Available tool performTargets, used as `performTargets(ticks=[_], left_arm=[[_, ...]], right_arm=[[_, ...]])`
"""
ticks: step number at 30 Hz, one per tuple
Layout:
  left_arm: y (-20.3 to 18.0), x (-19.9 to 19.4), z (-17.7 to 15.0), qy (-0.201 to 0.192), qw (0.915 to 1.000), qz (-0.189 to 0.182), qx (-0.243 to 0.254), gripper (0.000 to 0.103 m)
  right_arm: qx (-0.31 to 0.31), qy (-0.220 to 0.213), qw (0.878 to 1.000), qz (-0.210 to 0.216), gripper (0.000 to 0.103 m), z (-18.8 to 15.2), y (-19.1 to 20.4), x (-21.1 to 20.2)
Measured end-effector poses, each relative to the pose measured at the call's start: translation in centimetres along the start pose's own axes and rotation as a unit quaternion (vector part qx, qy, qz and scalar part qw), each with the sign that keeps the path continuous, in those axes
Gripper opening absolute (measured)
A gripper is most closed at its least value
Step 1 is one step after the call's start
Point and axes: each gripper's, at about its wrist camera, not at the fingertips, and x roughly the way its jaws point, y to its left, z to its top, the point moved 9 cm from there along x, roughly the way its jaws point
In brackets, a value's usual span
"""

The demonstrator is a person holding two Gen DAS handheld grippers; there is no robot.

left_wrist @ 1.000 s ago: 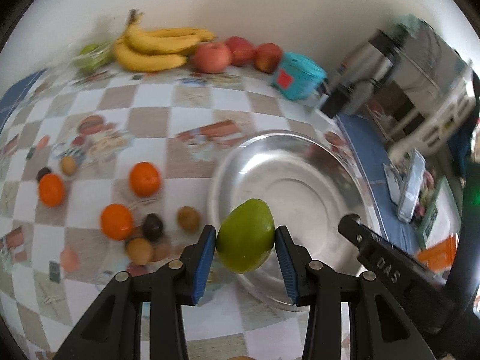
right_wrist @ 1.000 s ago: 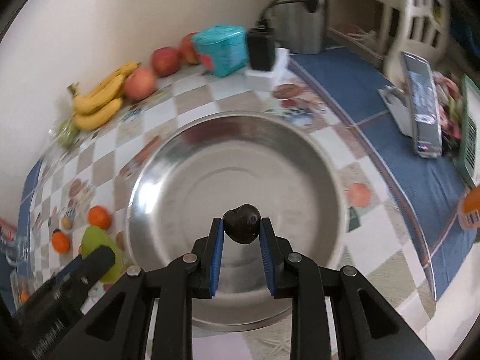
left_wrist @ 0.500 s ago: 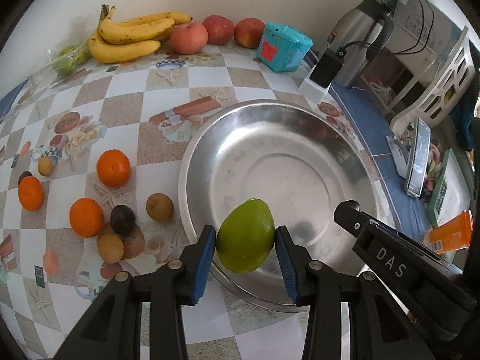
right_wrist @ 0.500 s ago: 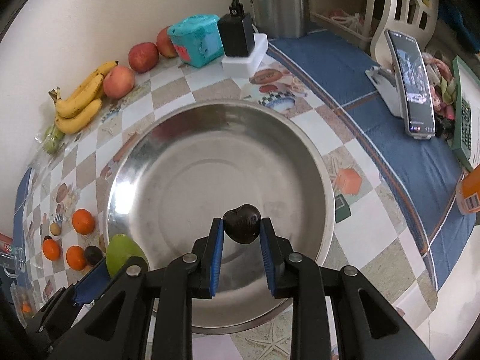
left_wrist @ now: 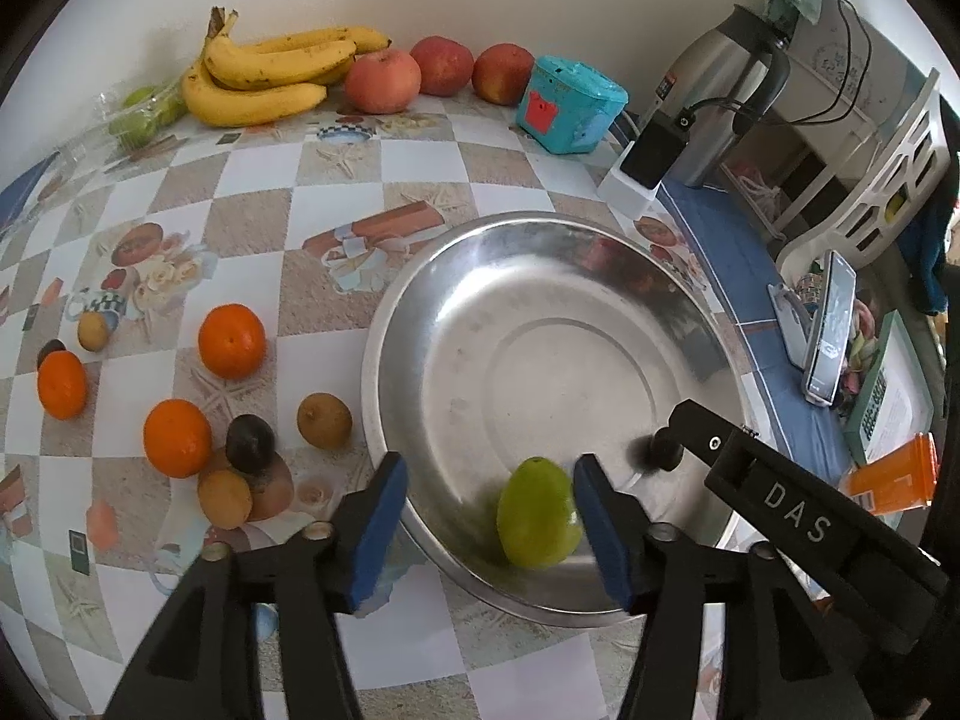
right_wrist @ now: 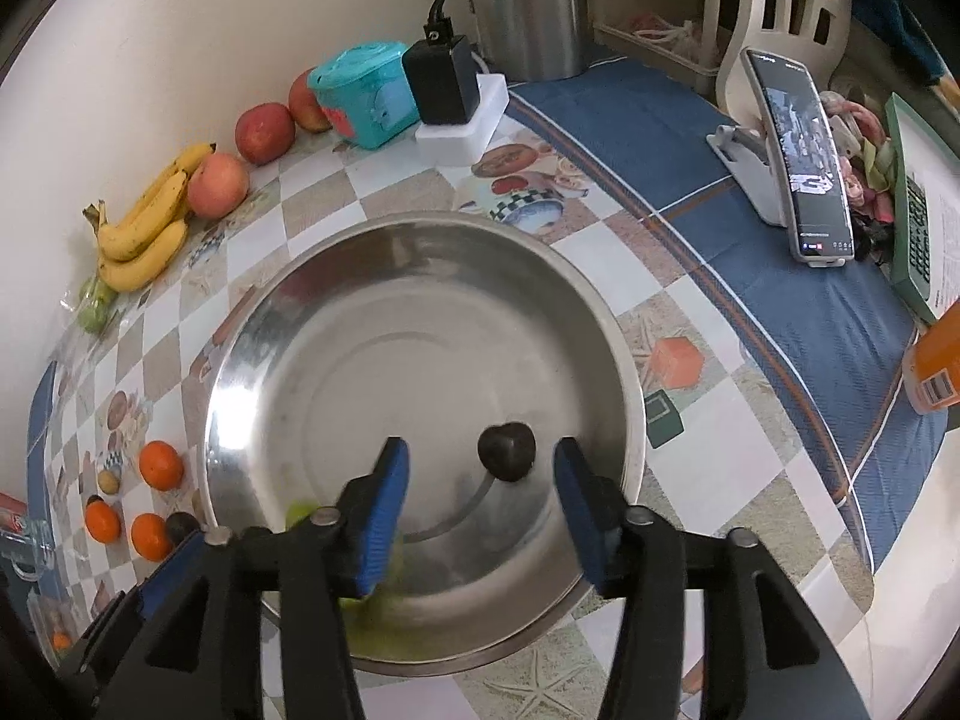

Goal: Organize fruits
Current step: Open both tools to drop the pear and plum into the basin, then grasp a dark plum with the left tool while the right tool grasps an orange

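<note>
- Left gripper spread wide over the near rim of the steel bowl, blue pads clear of the green mango, nothing gripped.
- Green mango lying inside the bowl against its near wall, close to the right-hand pad, edges blurred.
- Right gripper likewise parted above the bowl's near side, holding nothing; small dark fruit seen between the blue pads, touching neither, within the bowl; in contact with the metal or not, cannot tell.
- Seen from the left wrist, right gripper's black finger stamped "DAS" reaching in over the bowl's right edge.
- Left of the bowl, loose on the checkered tablecloth: a brown kiwi just beside the rim, a dark plum-like fruit near it, three oranges spread further left, smaller brown fruits among them.
- Right of the bowl, on blue cloth: a phone on a stand, an orange container at the frame edge.
- Behind the bowl: white power strip with black adapter, teal box, steel kettle.
- Along the far wall: three red apples in a row, a bunch of bananas, green fruit in a clear bag at far left.
</note>
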Motion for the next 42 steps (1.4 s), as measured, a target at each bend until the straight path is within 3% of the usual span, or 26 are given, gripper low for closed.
performTargets(ticks=[4,9,16,22,27,29,34,36,37,38,42], left_arm=[[0.3,-0.6,0.3,-0.008,0.9999,0.007,0.000,0.074],[1.7,-1.1,0.6,-0.013,0.9994,0.029,-0.015,0.088],[5.9,-2.1,1.1,-0.026,0.9939,0.059,-0.089,0.099],[10.2,-3.9,1.4,-0.059,0.9835,0.098,-0.140,0.102],[13.1,-5.2,1.5,-0.076,0.9743,0.106,-0.184,0.103],[14.1,-5.5,1.4,-0.076,0.9710,0.109,-0.199,0.103],[16.1,-6.2,0.9,-0.071,0.9656,0.151,-0.199,0.103],[17.0,-6.6,0.8,-0.073,0.9629,0.164,-0.202,0.103],[17.3,-6.8,0.7,-0.075,0.9619,0.167,-0.203,0.103],[17.7,-7.1,0.8,-0.080,0.9608,0.172,-0.202,0.103],[18.9,-8.2,1.1,-0.094,0.9581,0.190,-0.193,0.103]], right_arm=[[0.007,-0.012,1.000,0.000,0.069,0.4,-0.2,-0.5],[0.013,-0.019,1.000,0.000,0.073,0.7,-0.4,-0.7],[0.010,-0.018,1.000,-0.001,0.074,0.6,-0.3,-0.8],[-0.012,-0.012,1.000,0.008,0.074,0.3,1.1,-0.7],[-0.038,-0.012,0.999,0.023,0.075,-0.3,2.8,-0.9],[-0.050,-0.014,0.998,0.028,0.082,-0.5,3.6,-0.9],[-0.086,-0.021,0.995,0.040,0.082,-0.9,5.6,-1.1],[-0.092,-0.024,0.994,0.049,0.086,-1.0,6.2,-1.3],[-0.094,-0.027,0.994,0.054,0.095,-1.1,6.5,-1.4],[-0.096,-0.030,0.993,0.058,0.098,-1.1,6.8,-1.5],[-0.104,-0.047,0.990,0.085,0.098,-1.1,8.1,-2.2]])
